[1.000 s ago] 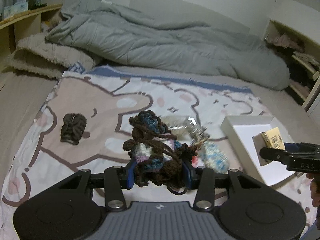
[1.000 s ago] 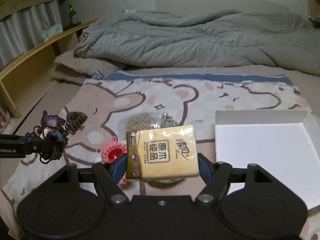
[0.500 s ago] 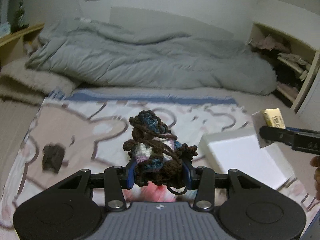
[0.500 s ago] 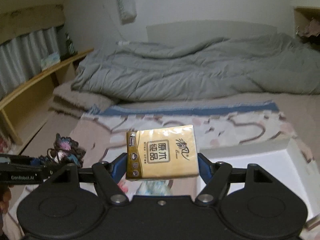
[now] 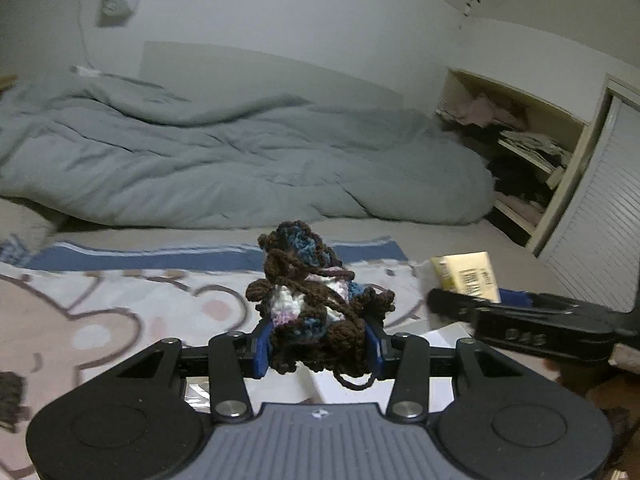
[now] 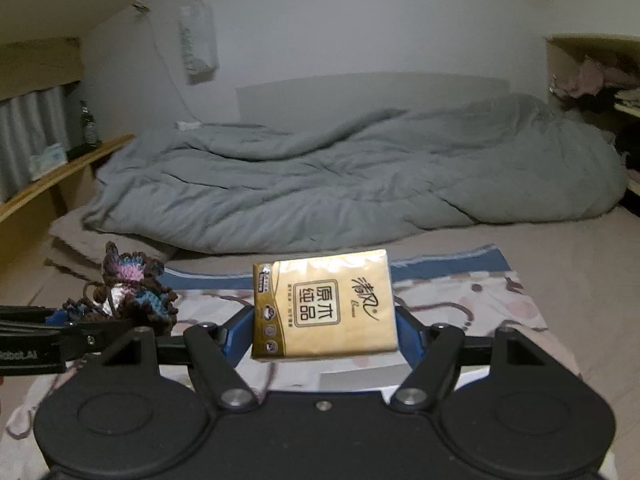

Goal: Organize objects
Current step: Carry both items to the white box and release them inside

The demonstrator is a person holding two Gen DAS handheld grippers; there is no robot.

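My left gripper (image 5: 318, 344) is shut on a crocheted piece of brown, blue and white yarn (image 5: 316, 304), held above the patterned blanket (image 5: 100, 312). The same yarn piece (image 6: 132, 288) shows at the left of the right wrist view. My right gripper (image 6: 325, 332) is shut on a gold tissue pack (image 6: 324, 304), its printed face towards the camera. That tissue pack (image 5: 466, 276) and the right gripper's black body appear at the right of the left wrist view. A white tray (image 5: 444, 338) lies low under both grippers, mostly hidden.
A rumpled grey duvet (image 6: 340, 184) fills the back of the bed. A wooden shelf (image 6: 60, 176) runs along the left, and an open cupboard (image 5: 520, 152) with clothes stands at the right. A dark yarn item (image 5: 10, 400) lies at the blanket's left edge.
Both grippers have risen and tilted up with their loads, so the views show more wall and less blanket. The left gripper has swung right, towards the white tray and the other gripper.
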